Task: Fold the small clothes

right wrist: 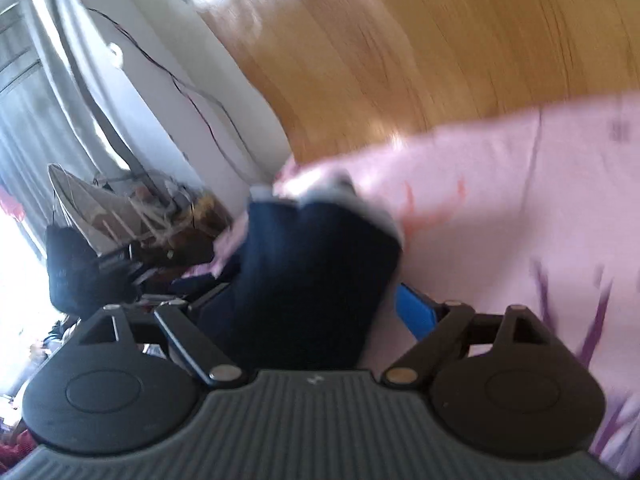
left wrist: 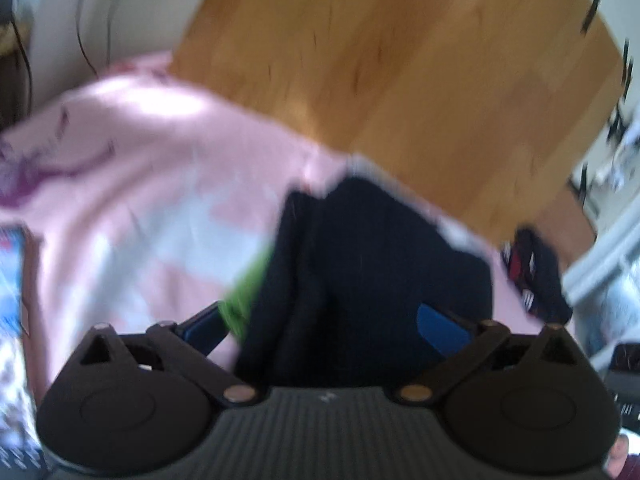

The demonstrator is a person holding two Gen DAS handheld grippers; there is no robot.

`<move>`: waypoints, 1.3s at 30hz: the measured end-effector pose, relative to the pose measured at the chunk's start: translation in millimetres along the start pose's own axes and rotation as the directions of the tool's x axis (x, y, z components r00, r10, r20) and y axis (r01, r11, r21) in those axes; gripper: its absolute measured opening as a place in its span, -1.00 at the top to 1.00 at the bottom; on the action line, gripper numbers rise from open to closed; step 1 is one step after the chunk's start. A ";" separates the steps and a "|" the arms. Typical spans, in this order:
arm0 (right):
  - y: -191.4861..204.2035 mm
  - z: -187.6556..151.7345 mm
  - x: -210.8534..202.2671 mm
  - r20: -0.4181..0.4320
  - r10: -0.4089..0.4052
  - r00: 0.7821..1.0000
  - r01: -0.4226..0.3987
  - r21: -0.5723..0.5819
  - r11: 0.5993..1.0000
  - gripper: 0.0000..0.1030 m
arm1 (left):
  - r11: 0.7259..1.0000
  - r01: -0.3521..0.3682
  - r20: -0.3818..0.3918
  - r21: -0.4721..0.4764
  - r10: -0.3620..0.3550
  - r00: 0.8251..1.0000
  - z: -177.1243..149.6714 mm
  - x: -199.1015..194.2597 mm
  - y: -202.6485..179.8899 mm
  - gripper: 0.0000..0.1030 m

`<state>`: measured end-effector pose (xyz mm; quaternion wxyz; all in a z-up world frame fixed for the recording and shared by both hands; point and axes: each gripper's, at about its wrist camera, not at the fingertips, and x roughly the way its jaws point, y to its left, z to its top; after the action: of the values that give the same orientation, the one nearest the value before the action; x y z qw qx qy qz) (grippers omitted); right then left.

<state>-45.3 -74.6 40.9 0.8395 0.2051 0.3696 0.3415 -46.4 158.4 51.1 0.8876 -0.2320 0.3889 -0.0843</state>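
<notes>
Both views motion-blurred. Left wrist view: dark navy garment [left wrist: 372,264] lies bunched on a pink sheet [left wrist: 140,184] with purple print, right in front of the left gripper [left wrist: 324,326]. Fingers are spread wide; the blue pad of the left-side finger [left wrist: 204,326] shows at the garment's left edge, the blue pad of the right-side finger [left wrist: 440,328] sits against the garment's lower right part. The navy cloth fills the gap between them and runs back toward the gripper body. Cannot tell whether the pads press it; they look apart from each other with cloth loose between. A green piece of fabric [left wrist: 250,292] pokes out under the garment's left side, just beside the left-side finger. Another dark item with red and white stripes [left wrist: 532,272] lies at the sheet's right edge, apart from the navy garment. Wooden floor [left wrist: 400,60] beyond the sheet.

Right wrist view: the same navy garment [right wrist: 312,276] sits between the fingers of the right gripper [right wrist: 308,308], again set wide. The blue pad of the right-side finger [right wrist: 416,312] is just beside the garment's right edge, a sliver of pink sheet [right wrist: 520,200] visible between them. The left-side finger is mostly hidden behind dark cloth. Garment's far end has a pale grey edge [right wrist: 360,196] and lies near the sheet's corner. Clutter and cables [right wrist: 160,216] by the wall to the left, wooden floor [right wrist: 440,48] above.
</notes>
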 end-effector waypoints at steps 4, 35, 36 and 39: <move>-4.1 -15.1 30.3 -0.087 0.050 0.995 -0.046 0.054 0.997 -0.70 | 1.000 0.024 0.008 0.015 -0.024 1.000 -26.1 5.5 -8.6 -0.99; 1.9 136.0 227.6 0.196 -0.198 0.960 0.250 -0.295 0.922 -0.58 | 0.926 -0.147 0.319 -0.348 0.265 0.910 92.1 55.4 19.7 -0.60; 2.5 131.1 216.8 0.188 -0.200 0.962 0.247 -0.275 0.929 -0.58 | 0.926 -0.159 0.321 -0.342 0.274 0.907 82.7 48.5 12.2 -0.63; -1.5 105.9 182.0 0.132 -0.184 0.974 0.206 -0.183 0.961 -0.58 | 0.935 -0.218 0.310 -0.279 0.303 0.901 53.2 39.5 -17.7 -0.68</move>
<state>125.7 46.6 20.7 0.9048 0.1032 0.3045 0.2793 20.0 148.2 65.1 0.9112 -0.2934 0.2605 0.1254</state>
